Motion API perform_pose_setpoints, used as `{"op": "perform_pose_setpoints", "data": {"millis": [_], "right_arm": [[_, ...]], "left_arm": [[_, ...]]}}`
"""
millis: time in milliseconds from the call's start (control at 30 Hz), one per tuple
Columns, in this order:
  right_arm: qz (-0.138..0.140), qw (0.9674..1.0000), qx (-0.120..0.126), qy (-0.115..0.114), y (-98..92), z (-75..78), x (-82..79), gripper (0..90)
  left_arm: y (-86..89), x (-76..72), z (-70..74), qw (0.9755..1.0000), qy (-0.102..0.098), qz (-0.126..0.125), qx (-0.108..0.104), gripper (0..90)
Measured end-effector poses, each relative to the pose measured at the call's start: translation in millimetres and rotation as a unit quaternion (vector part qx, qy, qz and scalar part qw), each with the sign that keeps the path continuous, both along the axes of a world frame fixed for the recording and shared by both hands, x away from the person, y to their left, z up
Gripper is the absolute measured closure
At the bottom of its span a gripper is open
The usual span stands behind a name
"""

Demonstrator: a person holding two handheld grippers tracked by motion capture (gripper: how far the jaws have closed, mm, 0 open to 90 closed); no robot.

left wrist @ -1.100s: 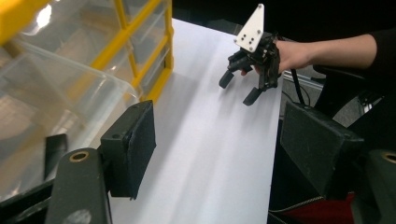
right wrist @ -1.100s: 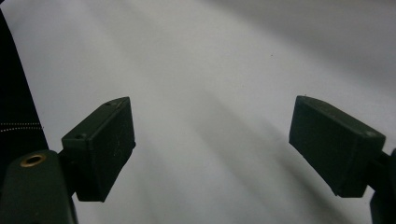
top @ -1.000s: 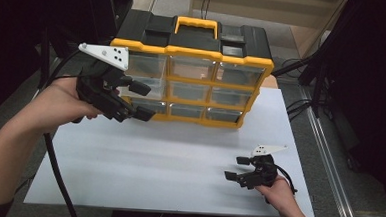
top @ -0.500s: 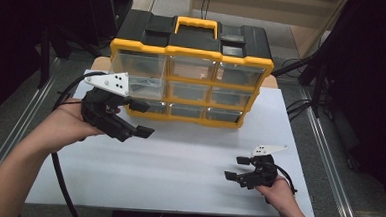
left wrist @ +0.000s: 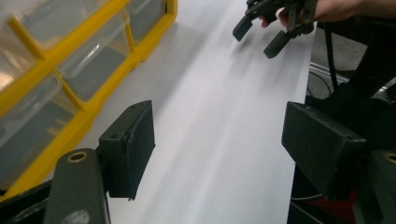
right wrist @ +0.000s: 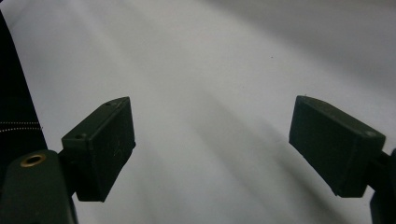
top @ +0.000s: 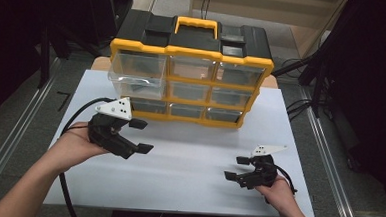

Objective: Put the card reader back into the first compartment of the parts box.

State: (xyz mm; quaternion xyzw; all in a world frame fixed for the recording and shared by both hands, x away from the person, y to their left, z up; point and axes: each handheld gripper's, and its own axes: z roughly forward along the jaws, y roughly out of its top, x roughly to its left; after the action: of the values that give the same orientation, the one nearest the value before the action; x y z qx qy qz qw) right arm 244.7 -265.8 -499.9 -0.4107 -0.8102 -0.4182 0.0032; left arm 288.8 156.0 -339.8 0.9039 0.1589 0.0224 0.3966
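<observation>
l gripper (top: 141,135) agape nr organizer (top: 191,53)

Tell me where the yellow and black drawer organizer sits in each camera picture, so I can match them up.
High view: the drawer organizer stands at top centre, at the far edge of the white table.
Left gripper view: its yellow frame and clear drawers run along the left edge.
Right gripper view: not in it, white surface between the jaws.
Shared landmark: the white table, also in the right gripper view.
</observation>
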Motion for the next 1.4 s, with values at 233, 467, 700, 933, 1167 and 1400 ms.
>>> {"op": "perform_pose_setpoints", "data": {"millis": [233, 467, 700, 933, 1167, 1400], "right_arm": [[-0.001, 1.0, 0.001, 0.001, 0.3, 0.2, -0.2, 12.5], [-0.002, 1.0, 0.0, 0.0, 0.7, -0.4, -0.2, 12.5], [-0.005, 1.0, 0.002, -0.004, 1.4, -0.7, -0.5, 12.6], [-0.003, 1.0, 0.0, -0.002, 1.5, -1.2, -0.5, 12.5], [-0.008, 1.0, 0.001, -0.004, 1.0, -1.1, -0.9, 12.5], [-0.006, 1.0, 0.002, -0.004, 1.1, -1.4, -1.0, 12.5]], "left_arm": [[0.5, -4.2, -25.7, 0.9999, 0.001, 0.013, 0.007, 27.4], [5.6, -1.1, -48.8, 0.9992, 0.007, 0.039, 0.005, 27.3], [7.0, -1.7, -74.1, 0.9977, 0.009, 0.066, -0.011, 27.3], [7.3, -3.4, -99.3, 0.9952, 0.009, 0.097, -0.01, 27.3], [12.3, -0.9, -118.1, 0.9932, 0.005, 0.115, -0.021, 27.3], [18.6, 0.8, -130.6, 0.9906, 0.014, 0.135, -0.019, 27.3]]}}
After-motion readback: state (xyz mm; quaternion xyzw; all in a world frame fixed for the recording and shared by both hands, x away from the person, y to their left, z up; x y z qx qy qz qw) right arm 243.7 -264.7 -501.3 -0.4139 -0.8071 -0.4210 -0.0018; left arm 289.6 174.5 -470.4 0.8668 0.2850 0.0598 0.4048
